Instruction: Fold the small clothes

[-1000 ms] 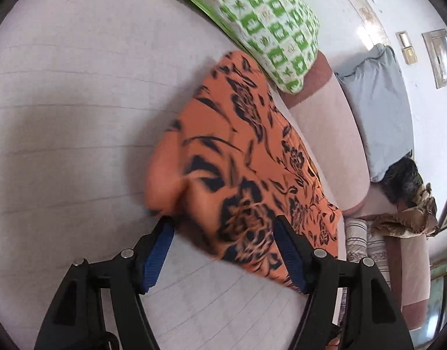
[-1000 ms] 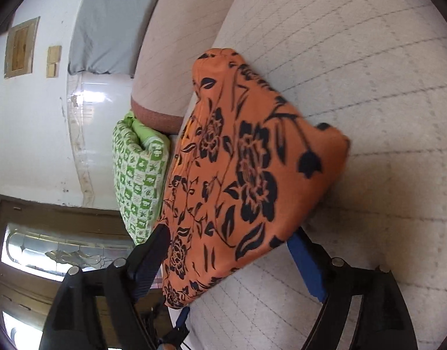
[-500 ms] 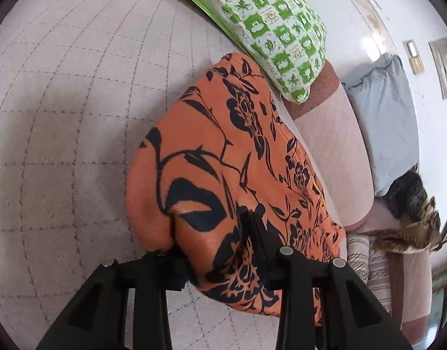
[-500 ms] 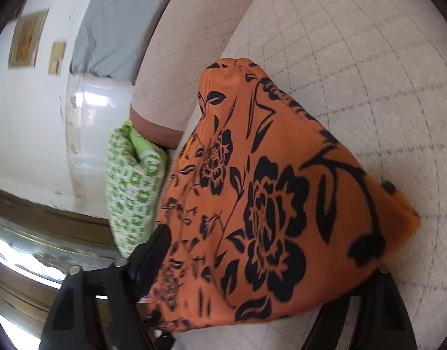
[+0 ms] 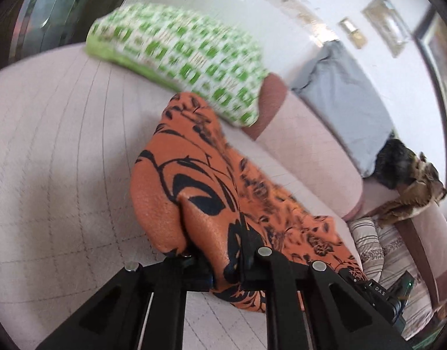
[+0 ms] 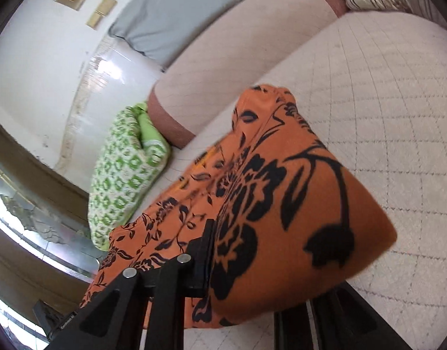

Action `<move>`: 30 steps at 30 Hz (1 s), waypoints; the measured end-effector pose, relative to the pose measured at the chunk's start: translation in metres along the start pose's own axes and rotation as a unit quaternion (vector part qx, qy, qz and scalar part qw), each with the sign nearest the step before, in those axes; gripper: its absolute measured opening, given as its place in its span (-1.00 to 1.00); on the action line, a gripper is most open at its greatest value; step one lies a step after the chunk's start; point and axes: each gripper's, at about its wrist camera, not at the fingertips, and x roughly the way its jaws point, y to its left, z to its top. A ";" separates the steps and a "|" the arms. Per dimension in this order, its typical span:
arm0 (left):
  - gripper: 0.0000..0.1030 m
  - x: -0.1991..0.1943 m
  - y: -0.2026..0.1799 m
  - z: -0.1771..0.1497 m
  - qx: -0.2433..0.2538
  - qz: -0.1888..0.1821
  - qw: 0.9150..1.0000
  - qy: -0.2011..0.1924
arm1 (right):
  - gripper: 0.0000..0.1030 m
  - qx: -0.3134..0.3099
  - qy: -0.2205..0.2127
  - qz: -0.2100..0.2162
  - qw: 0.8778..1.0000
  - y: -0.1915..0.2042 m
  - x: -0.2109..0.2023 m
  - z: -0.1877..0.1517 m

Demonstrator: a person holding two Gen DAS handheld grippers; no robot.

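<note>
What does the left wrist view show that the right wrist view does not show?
Only the left wrist view shows the dark and brown clothes heap on the sofa arm, and the left gripper closing on the orange floral cloth.

Only the right wrist view shows the right gripper closing on the same cloth.

Both show the green patterned cushion, the grey pillow and the quilted sofa seat.

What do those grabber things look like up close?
Both are matte black plastic. The left gripper has two angular arms with triangle-shaped cut-outs and round silver screw heads. The right gripper looks alike, with silver screws too; small white lettering shows on a black part beside each.
</note>
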 end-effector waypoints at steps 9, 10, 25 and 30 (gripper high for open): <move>-0.77 -0.023 0.040 -0.018 -0.061 0.024 0.997 0.048 | -0.64 -0.005 0.020 0.007 1.000 0.003 -0.039 -0.029; -0.76 -0.020 0.046 -0.020 -0.069 0.031 0.995 0.061 | -0.64 -0.008 0.026 0.001 1.000 0.002 -0.040 -0.035; -0.24 -0.042 0.085 -0.013 -0.111 0.112 0.986 0.060 | -0.26 0.184 0.088 -0.029 0.979 -0.078 -0.051 -0.048; -0.03 -0.075 0.072 0.004 -0.042 0.204 0.977 -0.049 | 0.22 0.217 -0.085 -0.123 0.965 -0.101 -0.123 -0.025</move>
